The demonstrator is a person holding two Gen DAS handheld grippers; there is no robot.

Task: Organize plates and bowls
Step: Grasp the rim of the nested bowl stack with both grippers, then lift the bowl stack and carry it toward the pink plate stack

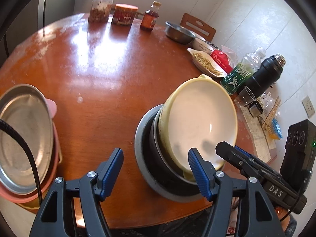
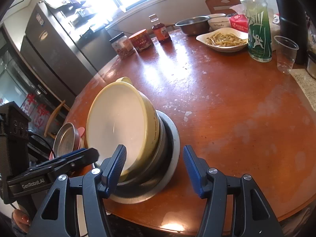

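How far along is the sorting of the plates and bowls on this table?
Partly done. Bowls are nested near the table edge, with the yellow bowl tilted on top, and a metal plate lies on pink plates beside them. Both tongs, left and right, are open and empty. The steel bowl and white bowl at the far edge remain unstacked.

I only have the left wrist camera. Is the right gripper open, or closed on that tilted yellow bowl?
Observer: Open. In the right wrist view the right gripper has its jaws apart, with nothing clamped; the rim of the metal stack shows in the gap.
Operator: Anything on the far outer side of the yellow bowl?
Observer: Yes, the yellow bowl carries small dark lettering on its outer wall.
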